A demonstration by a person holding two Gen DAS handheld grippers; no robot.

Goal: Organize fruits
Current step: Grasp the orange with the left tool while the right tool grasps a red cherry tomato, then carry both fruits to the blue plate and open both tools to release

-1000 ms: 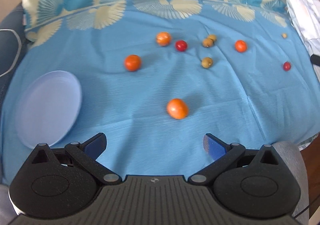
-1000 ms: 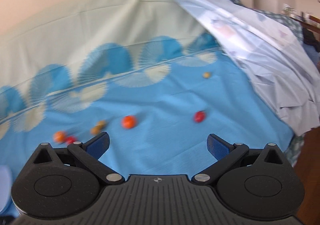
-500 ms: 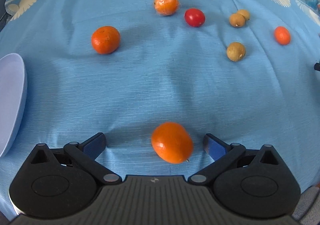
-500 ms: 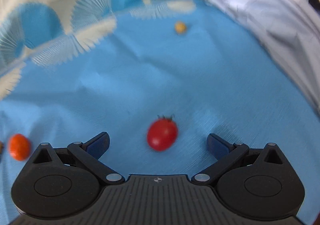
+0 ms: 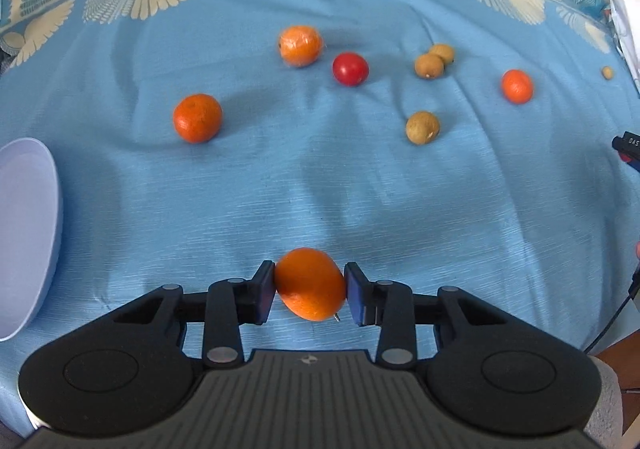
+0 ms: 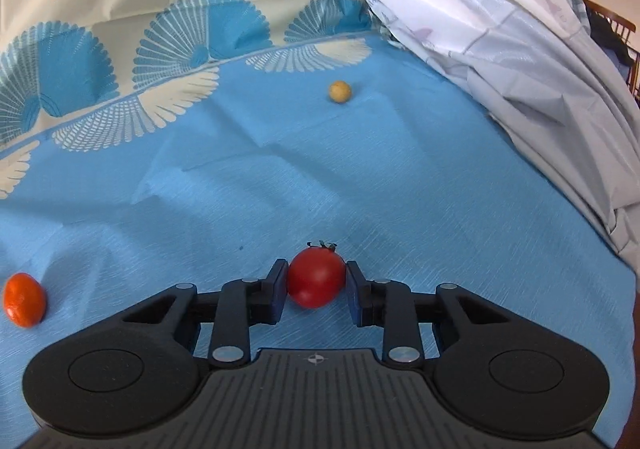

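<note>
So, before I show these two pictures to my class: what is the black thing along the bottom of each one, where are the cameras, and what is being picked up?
No robot arm is at work here. A person holds one hand-held gripper in each hand, and a wide-angle camera on each looks forward along its two fingers, so the black shape along the bottom is the tool itself.

In the left camera's picture, the left hand-held gripper is closing on an orange fruit, and its blue pads touch both sides. Beyond it on the blue cloth lie more orange fruits, a red tomato and small brownish fruits. A pale plate shows at the left edge.

In the right camera's picture, the right hand-held gripper is closing on a small red tomato. A light sheet is bunched up on the right.
</note>
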